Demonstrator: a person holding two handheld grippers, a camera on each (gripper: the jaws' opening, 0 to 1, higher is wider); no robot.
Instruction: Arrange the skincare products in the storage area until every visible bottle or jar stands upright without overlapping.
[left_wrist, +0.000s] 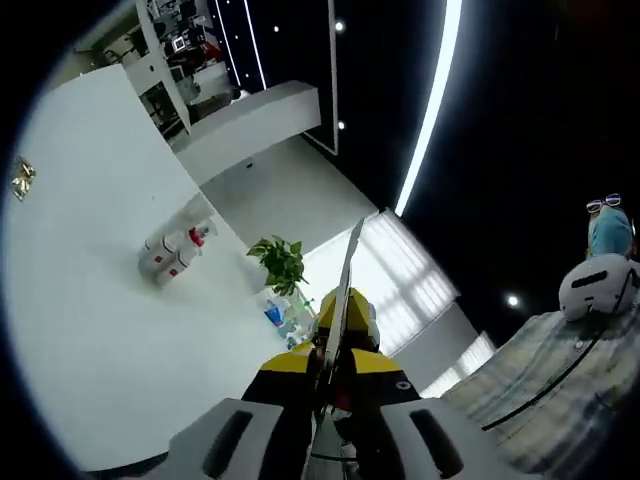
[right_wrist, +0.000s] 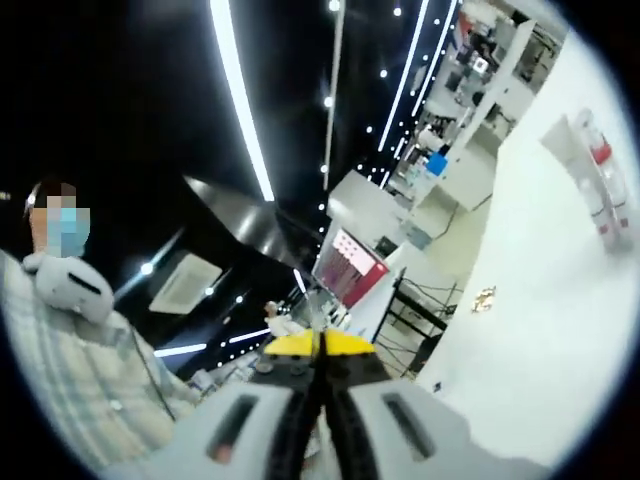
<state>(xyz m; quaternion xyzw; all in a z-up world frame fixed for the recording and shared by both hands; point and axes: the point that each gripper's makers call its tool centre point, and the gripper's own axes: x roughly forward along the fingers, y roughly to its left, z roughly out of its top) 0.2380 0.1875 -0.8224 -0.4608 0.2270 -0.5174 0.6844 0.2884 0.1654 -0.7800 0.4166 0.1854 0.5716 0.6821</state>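
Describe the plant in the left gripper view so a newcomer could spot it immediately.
Start at the big white wall on the left, then look just above the left gripper. The plant sits by some small bottles; it is the one leafy green thing there.

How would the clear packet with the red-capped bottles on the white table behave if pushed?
The packet lies flat on the table, so it would probably slide rather than tip. Its clear wrap looks soft, likely crumpling under fingers. The bottles inside might shift or roll.
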